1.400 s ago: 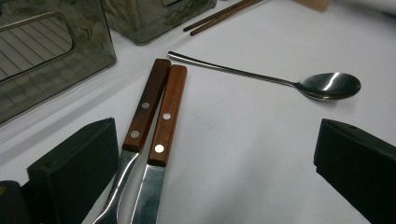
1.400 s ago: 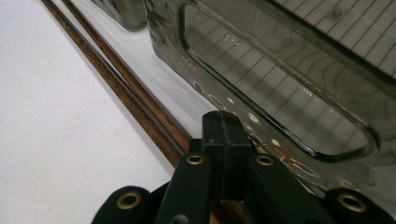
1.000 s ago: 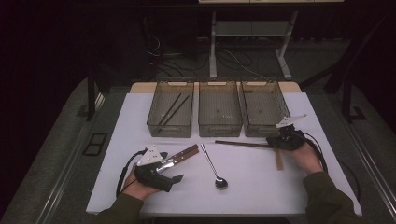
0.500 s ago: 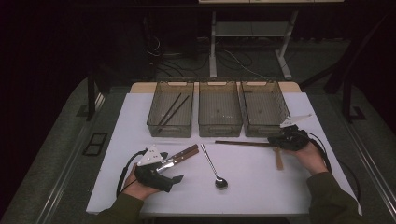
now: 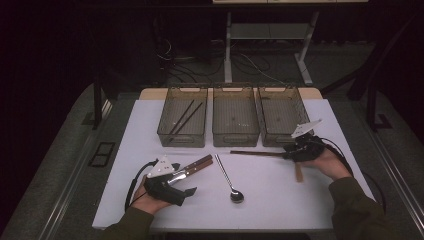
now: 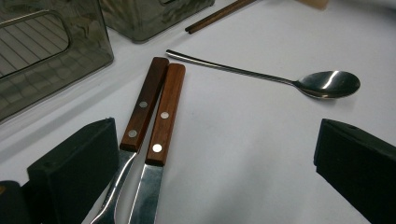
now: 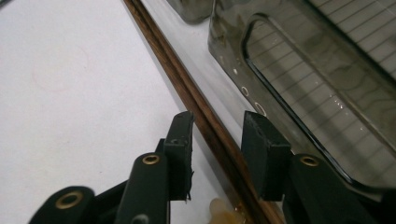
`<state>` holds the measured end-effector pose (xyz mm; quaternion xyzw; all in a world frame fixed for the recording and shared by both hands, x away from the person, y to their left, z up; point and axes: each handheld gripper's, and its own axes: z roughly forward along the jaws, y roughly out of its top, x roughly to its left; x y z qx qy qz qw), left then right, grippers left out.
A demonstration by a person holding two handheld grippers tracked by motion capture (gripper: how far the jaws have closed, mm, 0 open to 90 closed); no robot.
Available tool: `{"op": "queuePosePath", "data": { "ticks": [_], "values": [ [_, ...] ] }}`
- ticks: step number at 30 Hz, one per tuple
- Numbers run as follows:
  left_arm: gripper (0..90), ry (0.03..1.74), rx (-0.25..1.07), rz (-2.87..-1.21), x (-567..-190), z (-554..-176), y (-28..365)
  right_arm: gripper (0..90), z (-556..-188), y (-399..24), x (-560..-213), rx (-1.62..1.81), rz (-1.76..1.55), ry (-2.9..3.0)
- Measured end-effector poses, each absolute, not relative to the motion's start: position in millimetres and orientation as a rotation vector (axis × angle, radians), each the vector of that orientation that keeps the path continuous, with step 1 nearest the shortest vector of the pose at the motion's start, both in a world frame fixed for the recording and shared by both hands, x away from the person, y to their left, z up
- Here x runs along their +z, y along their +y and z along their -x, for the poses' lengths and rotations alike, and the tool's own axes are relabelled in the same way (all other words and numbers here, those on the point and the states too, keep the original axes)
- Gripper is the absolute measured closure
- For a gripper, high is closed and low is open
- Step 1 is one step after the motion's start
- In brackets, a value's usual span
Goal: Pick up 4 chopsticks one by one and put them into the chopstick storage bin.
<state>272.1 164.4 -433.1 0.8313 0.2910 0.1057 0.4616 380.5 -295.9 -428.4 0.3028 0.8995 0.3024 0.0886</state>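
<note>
A pair of dark wooden chopsticks (image 5: 255, 153) lies on the white tabletop (image 5: 280, 205) in front of the trays. My right gripper (image 5: 291, 153) is at their right end. Its jaws have just been opening and now stand a little apart on either side of the chopsticks (image 7: 187, 93), with the pads off the wood. My left gripper (image 5: 182, 181) rests wide open at the near left. A wooden-handled knife and fork (image 6: 161, 107) lie side by side between its jaws, close to the left one. A steel spoon (image 5: 227, 177) lies beyond them, its bowl (image 6: 327, 84) toward me.
Three clear smoky trays stand in a row at the back. The left tray (image 5: 182, 142) holds dark chopsticks, while the middle tray (image 5: 235, 141) and the right tray (image 5: 276, 142) look bare. A short pale wooden piece (image 5: 298, 172) lies beside my right hand.
The right hand has barely shifted and the chopsticks lie where they were. The left hand, knife, fork and spoon are unchanged.
</note>
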Motion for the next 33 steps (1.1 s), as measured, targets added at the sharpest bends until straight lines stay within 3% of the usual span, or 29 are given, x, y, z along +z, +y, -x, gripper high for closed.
{"op": "queuePosePath", "data": {
  "ticks": [8, 15, 33],
  "values": [
    [0.0, 0.714, 0.259, -2.047, -433.3, -272.3, 164.3, 58.5, -384.9, -291.6, -439.3, 0.869, -0.860, 2.727],
    [0.0, 0.715, 0.259, -2.048, -433.4, -272.2, 164.1, 65.2, -385.4, -293.9, -439.9, 0.883, -0.835, 2.733],
    [0.0, 0.714, 0.256, -2.047, -433.5, -272.2, 164.1, 71.2, -386.6, -292.8, -435.5, 0.831, -0.737, 2.789]
  ]
}}
